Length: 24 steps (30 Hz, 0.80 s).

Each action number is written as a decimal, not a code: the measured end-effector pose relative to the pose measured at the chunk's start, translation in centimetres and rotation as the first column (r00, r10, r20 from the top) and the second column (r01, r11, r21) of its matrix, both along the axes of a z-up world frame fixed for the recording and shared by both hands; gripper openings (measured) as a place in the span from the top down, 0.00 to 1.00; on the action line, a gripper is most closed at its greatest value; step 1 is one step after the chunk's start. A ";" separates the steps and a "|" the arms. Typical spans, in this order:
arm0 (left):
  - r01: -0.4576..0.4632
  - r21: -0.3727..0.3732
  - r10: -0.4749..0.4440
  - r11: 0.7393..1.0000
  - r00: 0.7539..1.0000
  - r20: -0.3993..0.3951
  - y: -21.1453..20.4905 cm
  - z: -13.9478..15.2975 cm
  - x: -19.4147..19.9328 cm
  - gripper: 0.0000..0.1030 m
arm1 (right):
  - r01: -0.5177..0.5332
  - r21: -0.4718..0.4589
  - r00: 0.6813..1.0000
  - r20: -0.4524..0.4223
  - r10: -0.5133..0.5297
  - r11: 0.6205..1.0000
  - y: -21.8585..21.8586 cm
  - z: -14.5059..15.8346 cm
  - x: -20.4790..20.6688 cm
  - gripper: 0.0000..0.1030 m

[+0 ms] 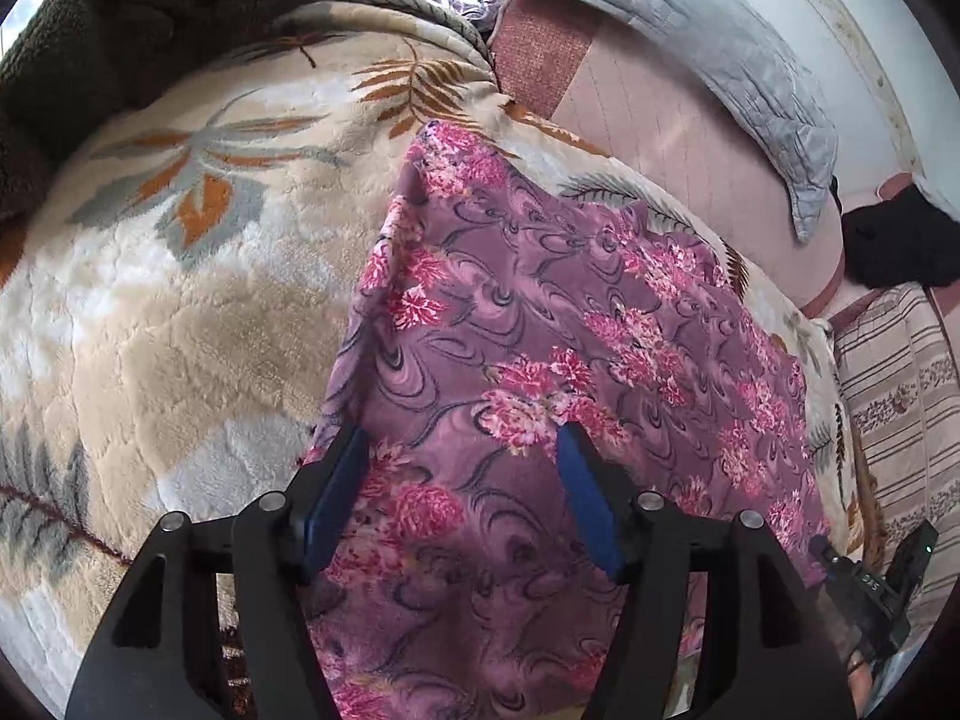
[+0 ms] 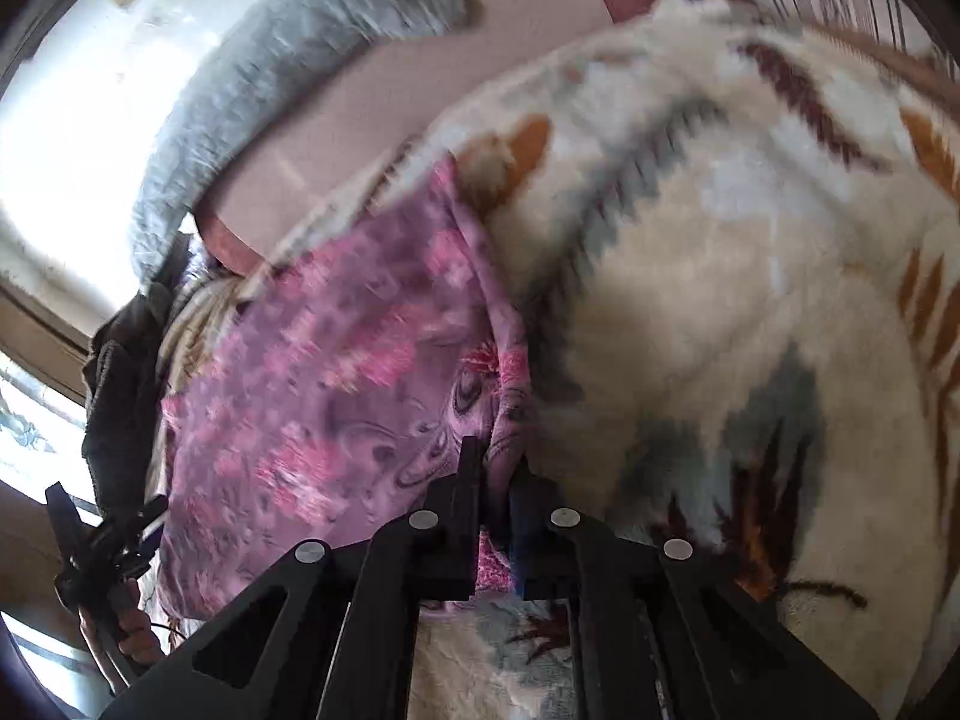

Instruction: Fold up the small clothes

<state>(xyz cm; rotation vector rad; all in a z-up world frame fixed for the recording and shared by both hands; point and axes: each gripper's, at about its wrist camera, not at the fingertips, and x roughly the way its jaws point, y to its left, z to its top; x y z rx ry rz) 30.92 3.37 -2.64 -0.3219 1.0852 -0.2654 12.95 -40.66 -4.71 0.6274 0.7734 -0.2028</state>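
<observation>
The purple floral garment [image 1: 540, 348] lies spread on the cream leaf-patterned blanket [image 1: 180, 312], its near end running under the left gripper and its far corner reaching toward the blanket's edge beside the pink mattress [image 1: 678, 138]. It is a thin, soft cloth printed with bright pink flower clusters and dark swirls on mauve; it looks mostly flat in the left wrist view, with one long edge slightly rolled.

The left gripper [image 1: 462, 450] hangs over the garment's near part with its blue-padded jaws standing wide and nothing pinched between them. The right gripper [image 2: 495, 468] is clamped tight on a bunched edge of the garment, a fold of fabric rising between its narrow jaws; that view is motion-blurred, so how much cloth it has is hard to judge.

The likely trouble: with only one side gripped, a pull would drag the garment across the plush blanket and skew it instead of making a clean fold. The bunched pinch may also catch more than one layer, or slip free, leaving a crooked crease. The blanket pile could snag the cloth.

Beyond the garment, a grey quilted pillow [image 1: 720, 36] lies on the mattress, and a dark green fleece [image 1: 150, 18] sits at the blanket's far side.
</observation>
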 end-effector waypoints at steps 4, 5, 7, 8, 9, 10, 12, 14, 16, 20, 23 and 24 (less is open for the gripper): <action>0.048 0.053 -0.049 0.997 0.999 0.004 -0.6 0.0 0.0 0.37 | 0.075 -0.064 0.997 0.024 -0.074 0.995 -0.9 0.9 -0.9 0.97; 0.058 0.074 -0.058 0.996 0.998 0.005 -0.9 0.0 0.0 0.36 | 0.078 -0.064 0.996 -0.036 -0.081 0.995 -1.2 -0.3 -0.3 0.97; 0.074 0.108 -0.075 0.991 0.997 0.007 -1.4 0.0 0.0 0.35 | 0.086 -0.056 0.986 -0.138 -0.093 0.995 -1.6 -2.4 0.3 0.96; 0.082 0.117 -0.084 0.990 0.996 0.009 -1.5 0.1 0.0 0.35 | 0.095 -0.064 0.986 -0.131 -0.103 0.993 -1.3 -2.3 0.3 0.95; 0.085 0.120 -0.087 0.989 0.996 0.010 -1.5 0.3 -0.1 0.35 | 0.118 -0.094 0.985 -0.119 -0.129 0.989 -0.9 -1.6 0.1 0.86; 0.082 0.112 -0.084 0.990 0.996 0.015 -1.3 0.6 -0.2 0.35 | 0.146 -0.124 0.982 -0.106 -0.159 0.982 -0.6 -0.7 -0.1 0.85; 0.073 0.074 -0.077 0.995 0.996 0.043 -0.9 1.6 -0.5 0.35 | 0.151 -0.125 0.988 -0.016 -0.154 0.981 0.6 1.4 -0.4 0.83; 0.079 0.037 -0.082 0.996 0.992 0.095 -0.9 2.8 -1.0 0.34 | 0.113 -0.129 0.992 0.070 -0.104 0.985 2.1 3.3 0.4 0.75; 0.076 0.090 -0.088 0.993 0.987 0.137 -1.4 3.3 -1.3 0.32 | 0.080 -0.158 0.993 0.104 -0.064 0.984 3.5 4.0 1.4 0.65; 0.095 0.217 -0.106 0.971 0.993 0.041 -2.7 0.6 0.0 0.32 | -0.001 -0.167 1.000 0.013 0.003 0.986 6.1 1.5 5.3 0.65; 0.087 0.273 -0.108 0.958 0.992 0.062 -3.2 0.3 0.0 0.30 | -0.029 -0.178 0.996 -0.086 0.014 0.984 7.0 -1.7 6.3 0.66; 0.093 0.293 -0.117 0.952 0.991 0.065 -3.4 0.3 0.0 0.29 | -0.023 -0.197 0.996 -0.084 0.007 0.980 7.4 -1.2 6.3 0.66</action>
